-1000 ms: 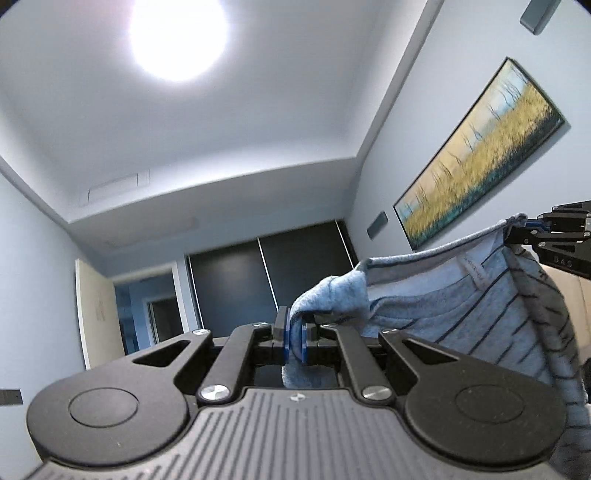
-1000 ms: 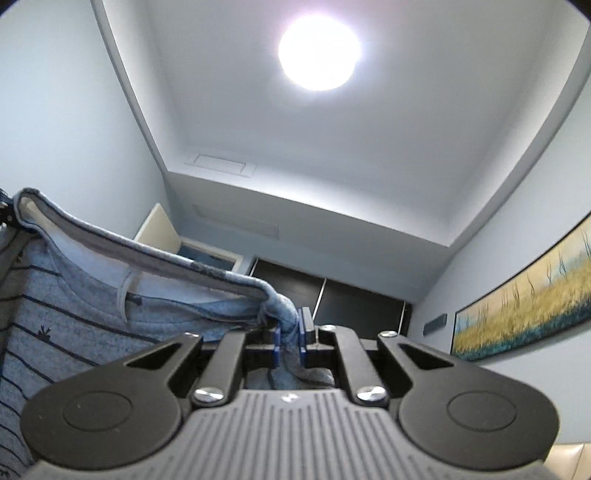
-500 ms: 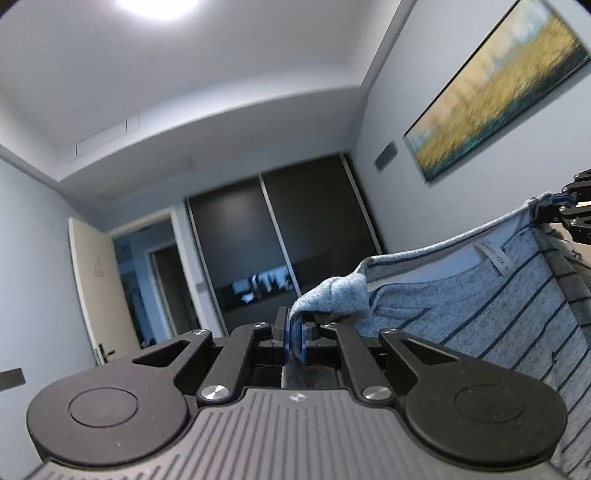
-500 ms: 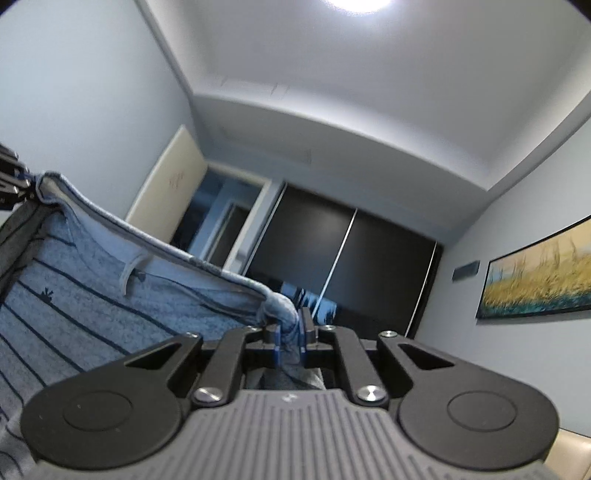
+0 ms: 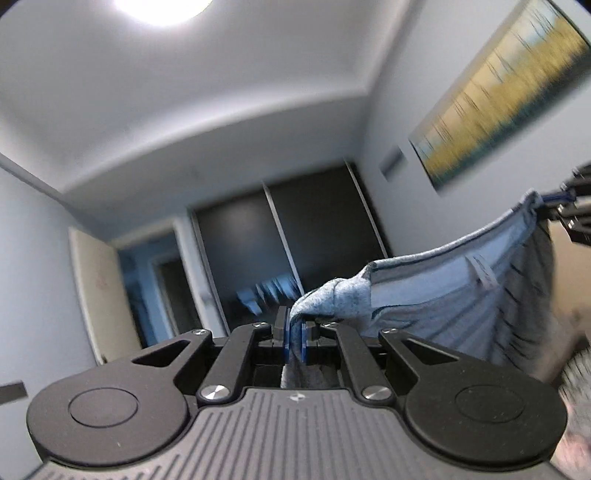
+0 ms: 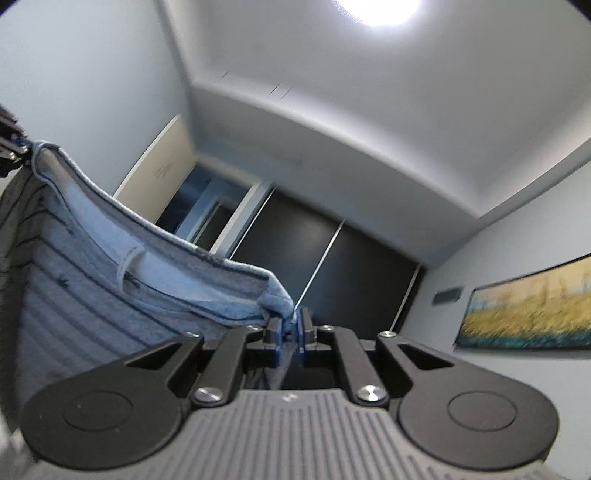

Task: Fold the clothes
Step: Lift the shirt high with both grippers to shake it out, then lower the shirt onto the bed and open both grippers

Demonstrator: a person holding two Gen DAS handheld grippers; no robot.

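Striped shirt [image 5: 461, 295] hangs stretched level between both tools, hem down.

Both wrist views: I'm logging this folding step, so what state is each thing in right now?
Blue-grey striped knit garment: held up in the air, top edge stretched between both grippers, body hanging down.
Left gripper: shut on the garment's edge.
Right gripper: shut on the opposite end of the edge.
Cream door: open.
Dark sliding wardrobe doors: closed.
Round ceiling light: on.
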